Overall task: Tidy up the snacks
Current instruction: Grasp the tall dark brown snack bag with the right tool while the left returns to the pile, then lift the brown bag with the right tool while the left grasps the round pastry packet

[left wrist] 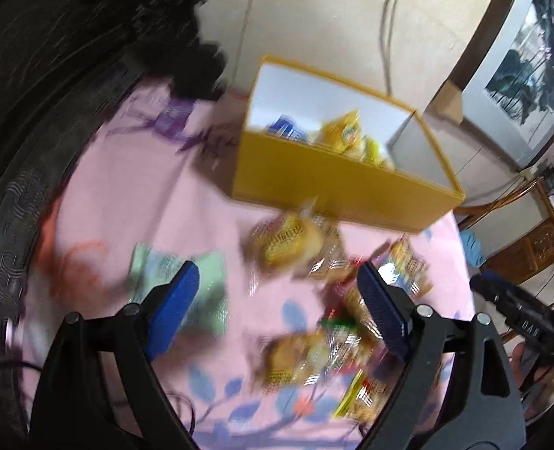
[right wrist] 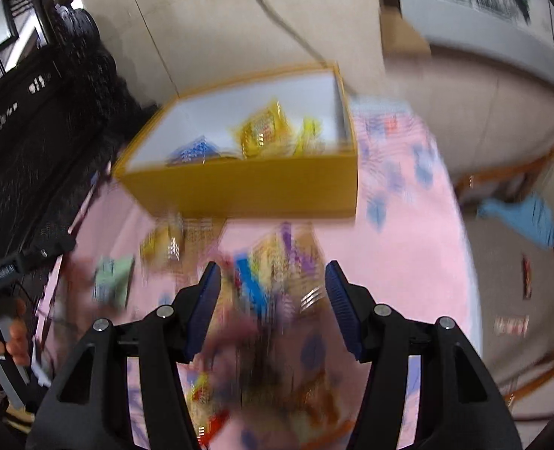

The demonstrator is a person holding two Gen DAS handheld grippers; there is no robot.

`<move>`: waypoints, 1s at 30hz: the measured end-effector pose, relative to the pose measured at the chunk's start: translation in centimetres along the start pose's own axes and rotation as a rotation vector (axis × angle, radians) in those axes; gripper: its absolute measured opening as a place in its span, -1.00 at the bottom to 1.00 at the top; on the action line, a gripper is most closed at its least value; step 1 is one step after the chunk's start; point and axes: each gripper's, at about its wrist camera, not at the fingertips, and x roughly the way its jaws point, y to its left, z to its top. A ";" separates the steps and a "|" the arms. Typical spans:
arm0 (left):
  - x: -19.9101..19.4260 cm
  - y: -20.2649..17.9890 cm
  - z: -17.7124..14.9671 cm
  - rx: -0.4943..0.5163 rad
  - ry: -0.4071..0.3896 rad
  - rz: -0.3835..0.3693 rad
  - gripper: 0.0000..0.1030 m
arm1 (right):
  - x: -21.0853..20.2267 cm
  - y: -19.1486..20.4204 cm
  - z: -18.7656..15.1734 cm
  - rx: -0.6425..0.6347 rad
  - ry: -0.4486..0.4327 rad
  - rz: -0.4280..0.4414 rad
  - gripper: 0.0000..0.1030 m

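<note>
My snack packets (left wrist: 288,243) look like glossy, crinkly plastic film. The yellow box (left wrist: 337,183) looks like matt card, white inside. Soft pink printed cloth (left wrist: 134,195) covers my worktop. My gripper pads (right wrist: 205,307) are ribbed blue.

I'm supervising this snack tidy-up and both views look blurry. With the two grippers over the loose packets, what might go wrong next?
Packets in the snack pile overlap, so the open right gripper may pinch several at once or only a slippery wrapper edge, and drop them short of the yellow box. The open left gripper hangs between the green packet and the yellow packets; with this blur, it may close on cloth.
</note>
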 end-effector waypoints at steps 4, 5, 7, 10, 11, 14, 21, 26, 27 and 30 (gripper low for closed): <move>-1.1 1.1 -2.5 -0.013 0.031 0.016 0.71 | 1.4 0.0 -3.3 0.033 0.098 0.044 0.14; -1.2 1.1 -2.9 -0.013 0.036 0.017 0.71 | 1.9 0.3 -3.7 0.027 0.120 0.048 0.14; -1.2 1.0 -3.5 -0.015 0.047 0.014 0.71 | 2.7 1.0 -4.2 0.000 0.143 0.050 0.14; -1.5 0.5 -4.1 -0.019 0.053 0.003 0.71 | 4.2 2.1 -4.3 -0.055 0.174 0.041 0.14; -1.6 0.4 -4.2 -0.017 0.052 -0.002 0.71 | 4.6 2.4 -4.4 -0.069 0.181 0.036 0.14; -2.1 0.0 -4.3 0.004 0.041 -0.003 0.71 | 6.1 3.0 -4.6 -0.100 0.195 0.016 0.14; -2.9 1.4 -4.6 -0.025 0.035 0.030 0.71 | 8.2 2.6 -5.4 -0.090 0.226 -0.038 -0.22; -2.8 2.1 -4.7 -0.055 0.048 0.036 0.71 | 7.8 2.1 -5.4 -0.068 0.235 -0.032 -0.45; -2.7 2.0 -4.6 -0.053 0.051 0.037 0.71 | 7.5 1.7 -5.4 -0.053 0.239 -0.023 -0.48; -2.4 1.7 -4.7 -0.030 0.051 0.042 0.71 | 6.5 0.9 -5.5 0.017 0.254 0.006 -0.50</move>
